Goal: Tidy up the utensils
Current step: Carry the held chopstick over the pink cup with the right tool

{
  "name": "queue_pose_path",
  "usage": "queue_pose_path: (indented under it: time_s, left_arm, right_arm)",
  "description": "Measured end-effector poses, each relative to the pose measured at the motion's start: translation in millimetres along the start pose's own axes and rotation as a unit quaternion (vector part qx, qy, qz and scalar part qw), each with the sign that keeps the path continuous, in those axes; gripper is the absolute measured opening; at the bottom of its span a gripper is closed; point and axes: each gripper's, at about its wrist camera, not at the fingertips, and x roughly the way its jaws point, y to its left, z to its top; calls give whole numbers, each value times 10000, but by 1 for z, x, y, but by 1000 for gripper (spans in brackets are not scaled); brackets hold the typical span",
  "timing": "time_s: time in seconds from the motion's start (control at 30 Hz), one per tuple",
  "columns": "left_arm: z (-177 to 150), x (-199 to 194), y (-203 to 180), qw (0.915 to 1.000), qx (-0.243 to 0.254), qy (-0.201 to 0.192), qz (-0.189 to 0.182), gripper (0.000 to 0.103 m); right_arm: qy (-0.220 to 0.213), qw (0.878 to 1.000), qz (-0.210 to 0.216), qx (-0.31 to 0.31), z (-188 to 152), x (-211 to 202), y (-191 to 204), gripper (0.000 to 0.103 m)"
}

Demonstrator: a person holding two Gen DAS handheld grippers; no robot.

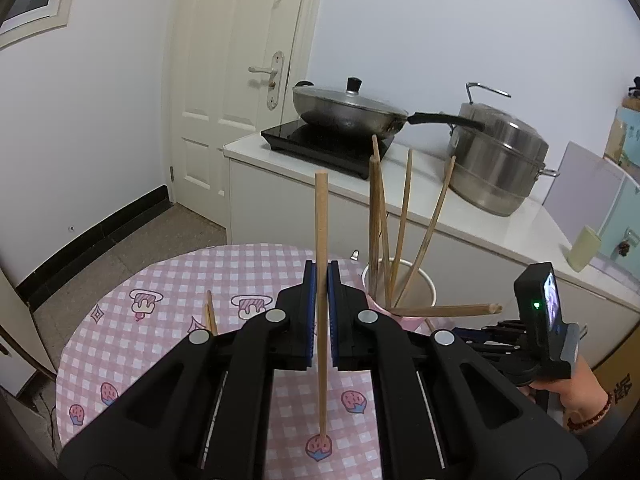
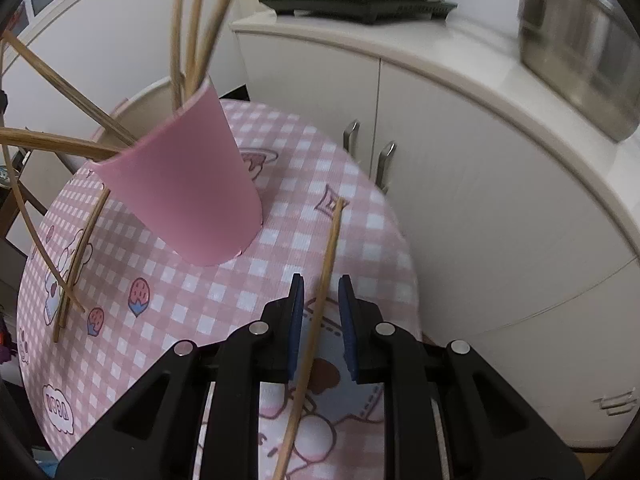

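In the left wrist view my left gripper [image 1: 322, 266] is shut on a wooden chopstick [image 1: 321, 216] that stands upright over the table. To its right, a pink paper cup [image 1: 404, 322] holds several chopsticks [image 1: 404, 216]. One chopstick [image 1: 444, 310] lies level across the cup's near side. In the right wrist view my right gripper [image 2: 320, 280] points down at the table with its jaws slightly apart. A thin chopstick [image 2: 332, 240] lies on the cloth between them, and neither pad presses on it. The cup [image 2: 188, 192] stands up and to the left.
The round table [image 2: 280, 248] has a pink checked cloth, with loose chopsticks [image 2: 76, 264] on its left part. Behind it a white cabinet [image 1: 280, 200] carries an induction hob [image 1: 320, 144], a lidded wok [image 1: 344, 108] and a steel steamer pot [image 1: 500, 160]. A hand [image 1: 576, 396] grips the right tool.
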Motion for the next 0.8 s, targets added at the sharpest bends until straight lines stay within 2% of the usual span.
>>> queue_pose_path:
  time_s: [0.13,0.17,0.23,0.37,0.47,0.57,0.7,0.8]
  left_arm:
    - [-1,7,1,10000,-12,72,46,6]
    - [-1,9,1,9999,-22,92,56,6]
    - [0,11,1,9999,-11,110,60,6]
    - [1,10,1,9999,-14,110,7,6]
    - [7,4,2,9999,-81,8,-127,6]
    - [16,-7,1,9996,-111,-151,-225,6]
    - [30,-19,-4,9984,-166,-351,-408,6]
    - [38,-26,-12,9974,-136,-496,-511,6]
  right_arm:
    - [108,9999,39,23,1,12,-4,16]
    - [113,9999,24,4,1,15,-4,15]
    - [47,10000,-59,-52,2,16,-5,7]
    - [-146,9999,5,81,4,7,-12,4]
    - [-555,9979,191,265,8,-24,-18,4]
    - [-1200,9911,475,327,15,-74,-15,4]
    - [-2000,9754,896,227,27,-132,0,4]
    - [-2474,9620,1152,106,37,-160,15,4]
